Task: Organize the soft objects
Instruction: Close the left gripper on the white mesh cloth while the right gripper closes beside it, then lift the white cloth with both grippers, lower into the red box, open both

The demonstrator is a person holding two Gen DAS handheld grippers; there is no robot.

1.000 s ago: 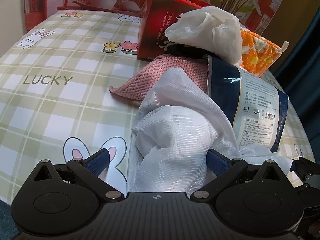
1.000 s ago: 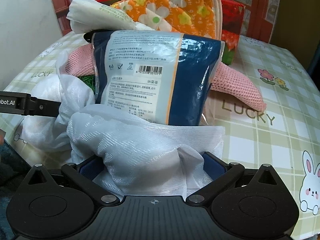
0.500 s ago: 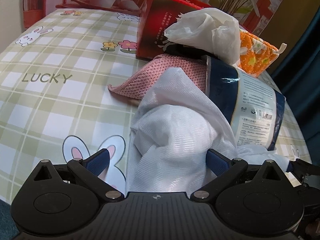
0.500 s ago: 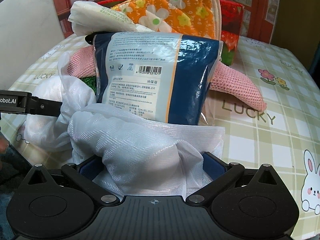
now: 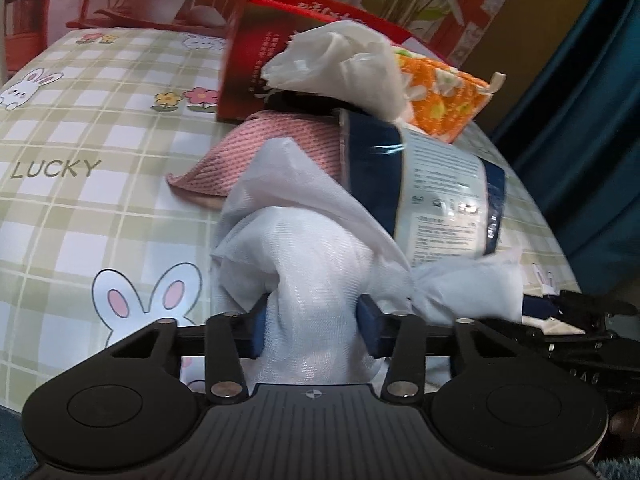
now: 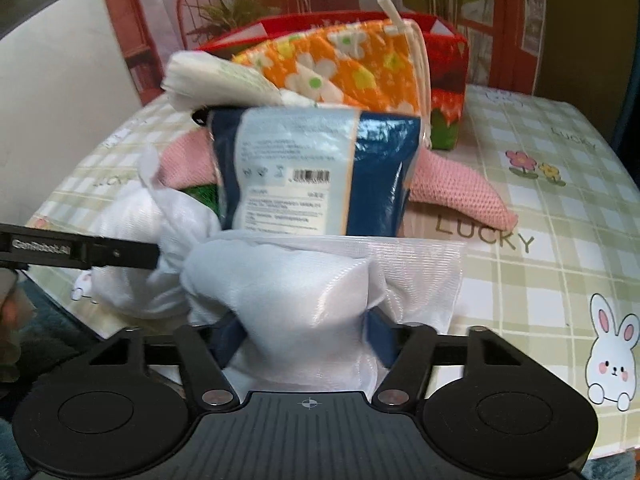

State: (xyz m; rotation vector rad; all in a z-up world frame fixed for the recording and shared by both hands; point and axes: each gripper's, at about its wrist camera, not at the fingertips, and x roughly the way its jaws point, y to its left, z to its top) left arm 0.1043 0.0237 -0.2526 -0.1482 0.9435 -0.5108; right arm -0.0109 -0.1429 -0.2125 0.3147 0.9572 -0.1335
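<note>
A white mesh bag point(image 5: 304, 240) lies at the near edge of the checked tablecloth point(image 5: 80, 208), its mouth around a pile of soft goods. My left gripper point(image 5: 314, 328) is closing, and its blue pads squeeze a bunched fold of the mesh. In the right wrist view, my right gripper point(image 6: 304, 332) is closing too, pinching another fold of the mesh bag point(image 6: 300, 280). A blue-and-white packet point(image 6: 312, 172) stands partly inside the bag. A pink knitted cloth point(image 6: 460, 188), an orange floral pouch point(image 6: 352, 64) and a white crumpled wrapper point(image 5: 344, 64) are stacked behind it.
A red box point(image 5: 260, 52) stands behind the pile. Something green point(image 6: 204, 196) peeks out beside the packet. The left gripper's finger point(image 6: 80, 250) reaches in from the left in the right wrist view. Potted plants line the back. The table edge is close below both grippers.
Both pairs of jaws have narrowed from wide apart onto the mesh, gathering it into tight folds. The right gripper has risen slightly and the pile looks a little farther away.
</note>
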